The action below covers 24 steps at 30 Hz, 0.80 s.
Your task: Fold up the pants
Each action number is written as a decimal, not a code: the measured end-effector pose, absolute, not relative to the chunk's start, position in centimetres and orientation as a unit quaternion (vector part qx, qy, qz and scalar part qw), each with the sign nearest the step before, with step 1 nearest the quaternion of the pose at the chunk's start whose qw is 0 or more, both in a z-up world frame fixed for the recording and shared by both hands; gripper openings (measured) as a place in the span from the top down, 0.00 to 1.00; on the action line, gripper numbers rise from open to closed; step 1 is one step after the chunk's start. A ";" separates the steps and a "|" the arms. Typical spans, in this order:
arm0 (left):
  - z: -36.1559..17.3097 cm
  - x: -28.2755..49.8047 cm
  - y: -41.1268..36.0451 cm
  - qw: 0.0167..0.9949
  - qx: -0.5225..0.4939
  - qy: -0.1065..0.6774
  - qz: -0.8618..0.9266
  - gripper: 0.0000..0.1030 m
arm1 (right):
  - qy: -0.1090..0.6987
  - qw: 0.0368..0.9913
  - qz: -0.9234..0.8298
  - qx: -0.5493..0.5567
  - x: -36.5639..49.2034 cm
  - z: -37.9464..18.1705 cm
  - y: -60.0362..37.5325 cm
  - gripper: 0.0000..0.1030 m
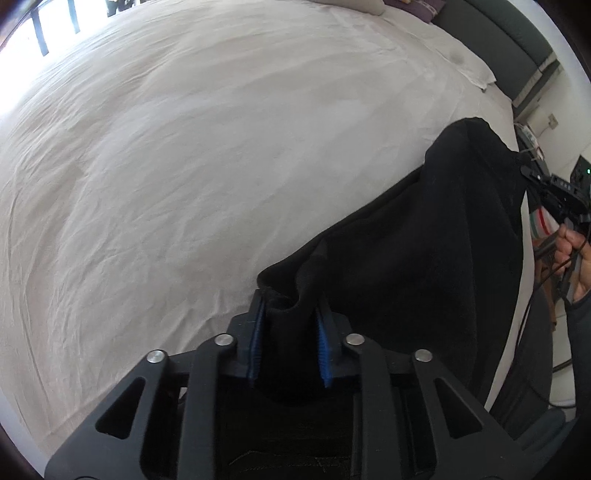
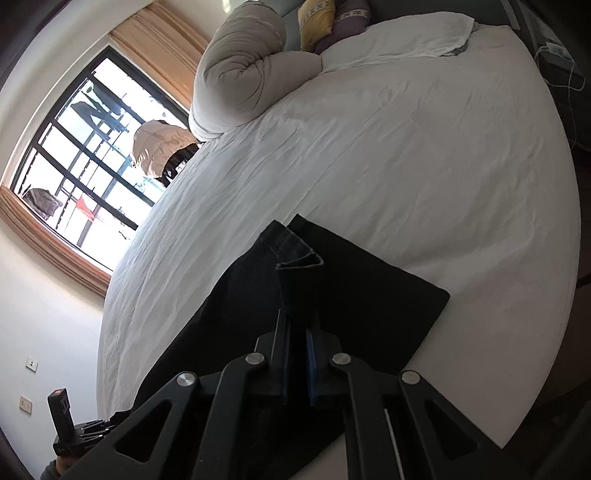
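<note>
Black pants (image 1: 424, 258) lie along the right edge of a white bed (image 1: 184, 166). In the left wrist view my left gripper (image 1: 290, 301) is shut on a bunched fold of the black cloth, which fills the gap between its blue pads (image 1: 323, 343). The cloth runs up to the right, where my right gripper (image 1: 532, 175) pinches its far corner, held by a hand (image 1: 572, 251). In the right wrist view my right gripper (image 2: 297, 314) is shut on a leg hem of the pants (image 2: 369, 295), whose doubled legs lie flat on the sheet. My left gripper (image 2: 74, 432) shows at the lower left.
A rolled grey duvet (image 2: 240, 66), a yellow and a purple cushion (image 2: 317, 18) and a white pillow (image 2: 406, 37) sit at the head of the bed. A barred window (image 2: 74, 155) is on the far wall. A dark headboard (image 1: 498, 44) and a bedside stand with cables (image 1: 532, 136) are on the right.
</note>
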State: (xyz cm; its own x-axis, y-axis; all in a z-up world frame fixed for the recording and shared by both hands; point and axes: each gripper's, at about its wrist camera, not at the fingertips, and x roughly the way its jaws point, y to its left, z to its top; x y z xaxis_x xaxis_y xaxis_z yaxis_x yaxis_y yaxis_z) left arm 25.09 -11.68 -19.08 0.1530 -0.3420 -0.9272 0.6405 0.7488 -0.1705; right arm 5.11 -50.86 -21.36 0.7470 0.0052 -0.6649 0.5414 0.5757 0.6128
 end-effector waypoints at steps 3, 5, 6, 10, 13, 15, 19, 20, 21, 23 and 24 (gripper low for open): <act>-18.9 25.4 -11.3 0.754 0.123 0.560 -0.321 0.84 | 0.306 0.821 -0.176 0.448 4.0 -21.8 -51.5 0.93; -18.7 25.7 -11.3 0.759 0.119 0.557 -0.316 0.85 | 0.302 0.811 -0.183 0.467 3.2 -22.6 -52.0 0.93; -18.6 25.9 -11.4 0.760 0.115 0.556 -0.315 0.85 | 0.299 0.805 -0.186 0.477 2.8 -22.9 -52.2 0.93; -17.5 25.9 -11.3 0.772 0.102 0.543 -0.313 0.85 | 0.280 0.790 -0.197 0.508 0.7 -23.5 -52.5 0.94; -18.0 26.8 -10.9 0.773 0.085 0.552 -0.302 0.85 | 0.291 0.792 -0.204 0.497 0.5 -23.9 -52.6 0.94; -19.8 27.8 -10.8 0.761 0.075 0.576 -0.288 0.85 | 0.308 0.771 -0.218 0.513 0.6 -25.5 -53.0 0.94; -20.5 28.1 -11.1 0.768 0.074 0.572 -0.277 0.85 | 0.301 0.761 -0.244 0.521 -0.5 -26.6 -53.4 0.95; -20.4 28.0 -11.3 0.770 0.082 0.569 -0.277 0.85 | 0.298 0.764 -0.248 0.516 -0.8 -26.3 -53.6 0.95; -20.5 27.9 -11.5 0.770 0.087 0.568 -0.278 0.85 | 0.297 0.766 -0.252 0.511 -1.0 -26.2 -53.9 0.95; -20.5 28.1 -11.5 0.767 0.084 0.570 -0.283 0.85 | 0.299 0.764 -0.259 0.510 -1.4 -26.1 -54.4 0.95; -20.5 28.2 -11.3 0.766 0.078 0.571 -0.284 0.85 | 0.299 0.766 -0.256 0.509 -1.5 -25.8 -54.5 0.94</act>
